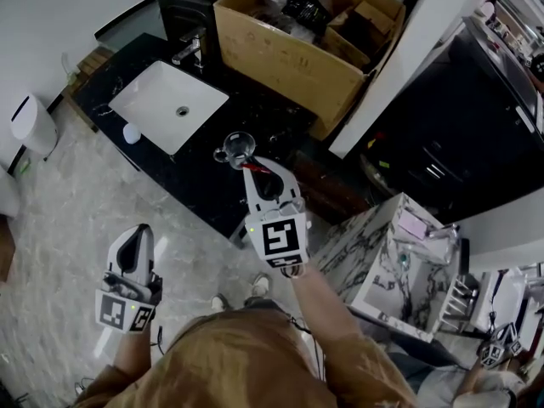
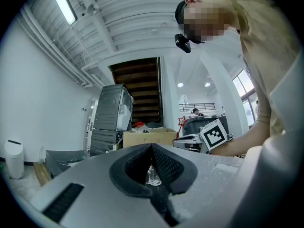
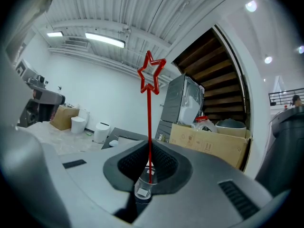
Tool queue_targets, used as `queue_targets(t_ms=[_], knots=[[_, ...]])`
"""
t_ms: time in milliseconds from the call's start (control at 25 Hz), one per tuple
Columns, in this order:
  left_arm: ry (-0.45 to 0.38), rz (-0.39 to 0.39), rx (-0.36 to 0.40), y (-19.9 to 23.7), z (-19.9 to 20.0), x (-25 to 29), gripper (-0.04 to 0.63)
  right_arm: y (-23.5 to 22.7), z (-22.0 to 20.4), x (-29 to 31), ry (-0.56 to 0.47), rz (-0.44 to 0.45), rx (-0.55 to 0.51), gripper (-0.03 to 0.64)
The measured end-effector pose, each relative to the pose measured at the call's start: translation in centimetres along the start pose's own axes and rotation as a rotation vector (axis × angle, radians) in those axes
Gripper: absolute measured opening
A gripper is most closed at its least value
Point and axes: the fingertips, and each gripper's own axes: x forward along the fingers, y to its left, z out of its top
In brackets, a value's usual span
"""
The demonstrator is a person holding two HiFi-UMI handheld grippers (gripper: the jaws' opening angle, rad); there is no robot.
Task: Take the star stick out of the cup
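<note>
**Head view.** My right gripper reaches out over the black counter. Its fingers are pinched on the star stick, of which only a short red piece shows at the tips. The cup, clear glass with a handle, stands on the counter at 11 o'clock from those tips, just beside them. The white sink lies at 10 o'clock from the cup. The cardboard box lies at 1 o'clock from it. My left gripper hangs over the pale floor at 7 o'clock from the right gripper, well apart from it and from the cup.

**Left gripper view.** My left gripper has its fingers pressed together at the tips, pinching nothing. A small clear thing shows through the gap behind the tips; I cannot tell what it is. At 2 o'clock the right gripper appears, with the red star of the stick upright above it.

**Right gripper view.** My right gripper pinches the thin red shaft of the star stick. The stick stands upright, star at 12 o'clock. The cup sits at 6 o'clock, directly below the fingers. The lower end of the stick shows at the cup's mouth. I cannot tell whether it has cleared the rim.
</note>
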Motion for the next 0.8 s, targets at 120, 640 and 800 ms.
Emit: queue_targets(t_ms=[120, 640, 800], knots=[[0.002, -0.004, 0.001, 0.4, -0.1, 0.1, 0.002, 0.1, 0.3, 0.2, -0.010, -0.004, 0.006, 0.014], [0.003, -0.028, -0.004, 0.7, -0.3, 0.8, 0.002, -0.2, 1.4, -2.6, -0.040, -0.026, 0.017, 0.012], [0.000, -0.035, -0.005, 0.3, -0.3, 0.9, 0.002, -0.8, 2.1, -3.7, -0.058, -0.036, 0.025, 0.012]])
